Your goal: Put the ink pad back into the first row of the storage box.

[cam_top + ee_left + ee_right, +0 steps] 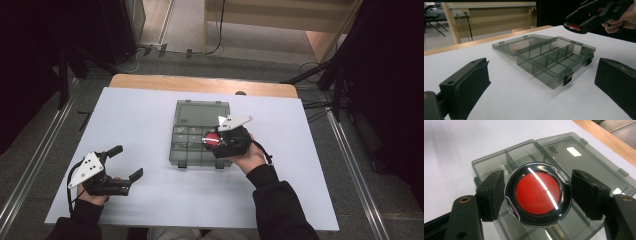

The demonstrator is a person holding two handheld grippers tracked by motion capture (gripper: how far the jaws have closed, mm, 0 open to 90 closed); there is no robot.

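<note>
A grey see-through compartment box (pixel 200 134) lies open in the middle of the white table, its lid (pixel 202 113) folded back on the far side. My right gripper (pixel 212 140) hovers over the box's right compartments, shut on a round black disc with a red face (pixel 537 194); both pads press its rim. The red face also shows under that gripper in the left gripper view (pixel 574 26). My left gripper (pixel 126 161) rests at the table's near left, open, with nothing between its fingers (pixel 471 85).
The box (pixel 554 62) has several empty compartments and two black latches on its near wall. The white sheet (pixel 150 200) covers the table, with a wooden edge (pixel 200 84) at the far side. Dark stands and cables sit on the floor around.
</note>
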